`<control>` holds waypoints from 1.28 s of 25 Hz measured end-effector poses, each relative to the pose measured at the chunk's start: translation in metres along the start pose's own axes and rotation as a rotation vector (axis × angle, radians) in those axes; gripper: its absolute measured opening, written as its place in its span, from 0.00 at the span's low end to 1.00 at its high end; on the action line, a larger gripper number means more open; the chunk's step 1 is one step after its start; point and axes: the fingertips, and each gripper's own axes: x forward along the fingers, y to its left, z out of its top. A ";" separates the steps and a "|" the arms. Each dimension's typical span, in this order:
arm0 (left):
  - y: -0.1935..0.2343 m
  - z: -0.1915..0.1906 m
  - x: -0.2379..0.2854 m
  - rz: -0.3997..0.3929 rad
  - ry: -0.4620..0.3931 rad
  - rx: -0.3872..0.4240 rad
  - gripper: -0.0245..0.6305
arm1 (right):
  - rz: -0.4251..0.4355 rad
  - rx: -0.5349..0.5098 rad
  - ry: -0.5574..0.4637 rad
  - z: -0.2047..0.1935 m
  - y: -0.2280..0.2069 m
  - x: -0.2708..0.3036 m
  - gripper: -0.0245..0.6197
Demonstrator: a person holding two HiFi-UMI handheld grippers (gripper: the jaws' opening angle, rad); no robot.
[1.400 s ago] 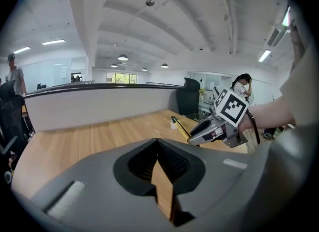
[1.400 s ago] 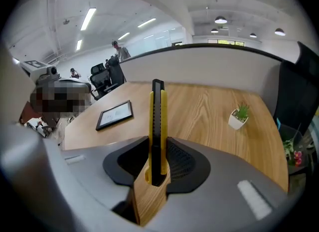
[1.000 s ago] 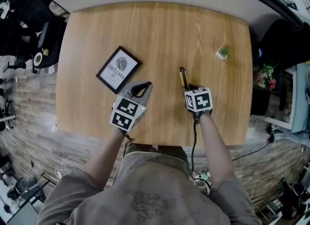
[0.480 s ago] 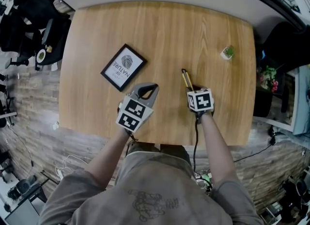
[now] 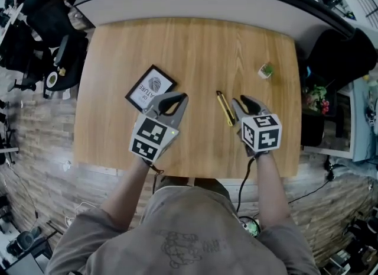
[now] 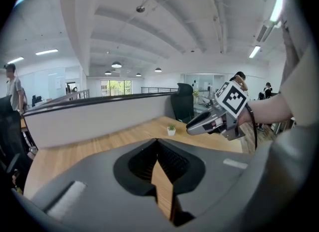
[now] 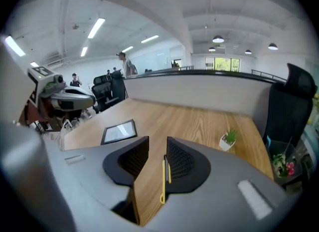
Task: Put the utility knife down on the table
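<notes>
The slim yellow-and-black utility knife (image 5: 225,109) is seen laid flat on the wooden table (image 5: 195,49), just beside the right hand-held gripper (image 5: 243,102), whose jaws are parted and empty. The left hand-held gripper (image 5: 176,99) is closed on nothing. The task is judged done.

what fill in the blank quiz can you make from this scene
1. The knife lies flat on the ____.
2. The right tool has its jaws ____, not shut, with nothing gripped.
3. The potted plant stands on the person's ____ side.
Missing words: table; open; right
</notes>
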 end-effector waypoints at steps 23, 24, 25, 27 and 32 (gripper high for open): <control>-0.045 0.143 -0.140 0.011 -0.296 0.124 0.04 | 0.007 -0.177 -0.639 0.145 0.112 -0.262 0.06; -0.046 0.141 -0.142 0.018 -0.296 0.119 0.04 | 0.007 -0.180 -0.628 0.140 0.113 -0.262 0.05; -0.046 0.139 -0.143 0.023 -0.297 0.113 0.04 | 0.008 -0.178 -0.614 0.135 0.114 -0.260 0.05; -0.050 0.133 -0.143 0.021 -0.293 0.106 0.04 | 0.011 -0.162 -0.573 0.121 0.113 -0.253 0.05; -0.064 0.110 -0.136 -0.003 -0.245 0.079 0.04 | 0.031 -0.099 -0.496 0.092 0.107 -0.239 0.05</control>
